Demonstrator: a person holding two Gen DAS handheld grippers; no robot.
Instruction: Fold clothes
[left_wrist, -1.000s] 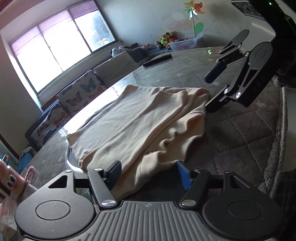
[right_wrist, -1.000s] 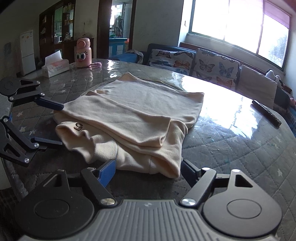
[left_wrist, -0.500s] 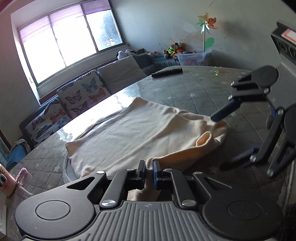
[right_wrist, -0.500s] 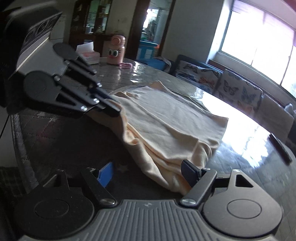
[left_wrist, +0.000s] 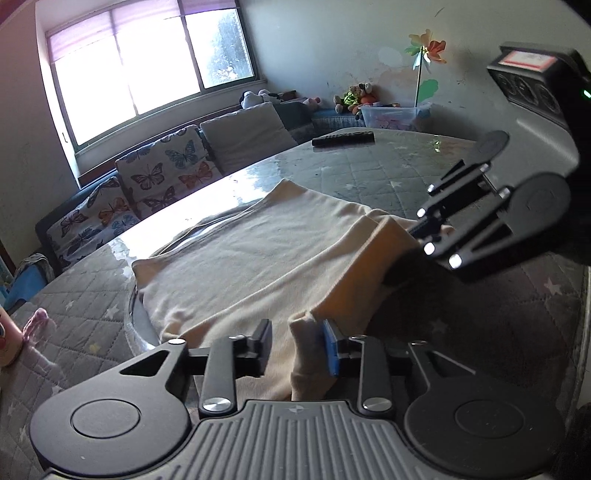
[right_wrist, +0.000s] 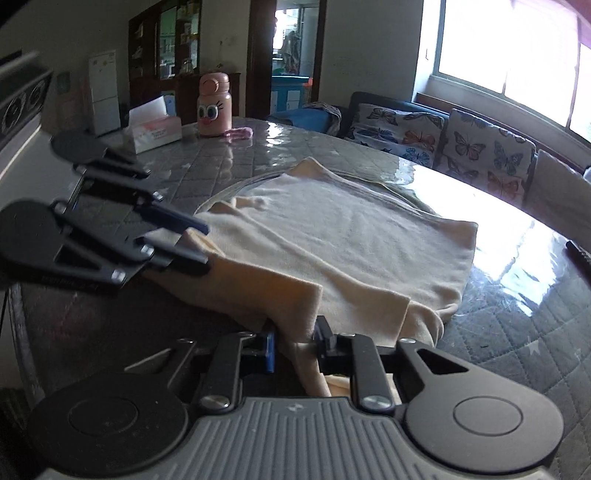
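Note:
A cream folded garment (left_wrist: 266, 254) lies on the round quilted table (left_wrist: 369, 177); it also shows in the right wrist view (right_wrist: 332, 236). Its near edge is lifted off the table between the two grippers. My left gripper (left_wrist: 297, 341) has its jaws partly apart, with a bunched fold of the near edge resting against the blue right pad; from the right wrist view (right_wrist: 199, 245) a fold sits between its fingers. My right gripper (right_wrist: 293, 345) has the cloth's near corner between its narrowly parted pads; in the left wrist view (left_wrist: 417, 236) it pinches the raised edge.
A black remote (left_wrist: 343, 139) lies on the table's far side. A pink cartoon bottle (right_wrist: 214, 107) and a tissue box (right_wrist: 155, 127) stand at the far left. A butterfly-print sofa (right_wrist: 443, 136) runs under the window behind the table.
The left gripper's jaws, shut tight on the cloth half a second ago, have parted somewhat. The right gripper has closed from wide open onto the near corner. The near edge is raised.

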